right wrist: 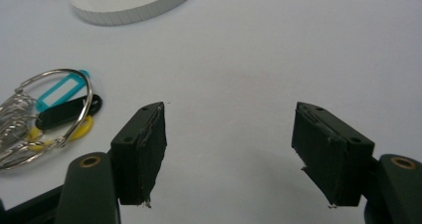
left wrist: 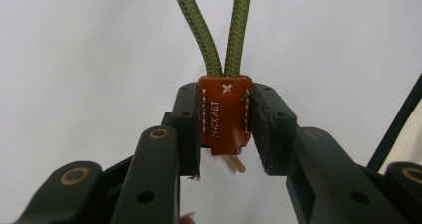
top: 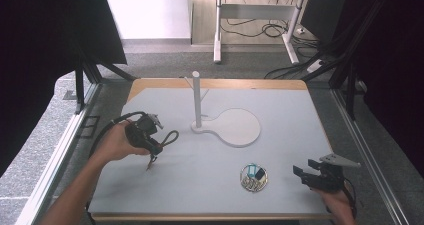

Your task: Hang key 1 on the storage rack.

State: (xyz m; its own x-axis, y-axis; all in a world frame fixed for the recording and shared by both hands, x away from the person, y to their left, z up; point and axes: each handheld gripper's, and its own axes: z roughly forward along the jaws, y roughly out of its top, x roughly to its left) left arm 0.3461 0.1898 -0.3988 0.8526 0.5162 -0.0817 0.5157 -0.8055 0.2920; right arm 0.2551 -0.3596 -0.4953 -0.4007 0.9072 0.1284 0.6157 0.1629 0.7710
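- A white stand (top: 227, 126), with a flat round base and an upright white post (top: 197, 98), sits on the table near its far middle.
- A metal ring of coloured plastic key tags (top: 253, 178), teal, black and yellow, lies near the front, right of centre.
- The pale grey tabletop (top: 280, 105) has a wooden edge.

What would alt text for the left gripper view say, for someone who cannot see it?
Two black fingers clamp an orange leather tag between them. A loop of green cord rises from the tag's top, against a plain white table.
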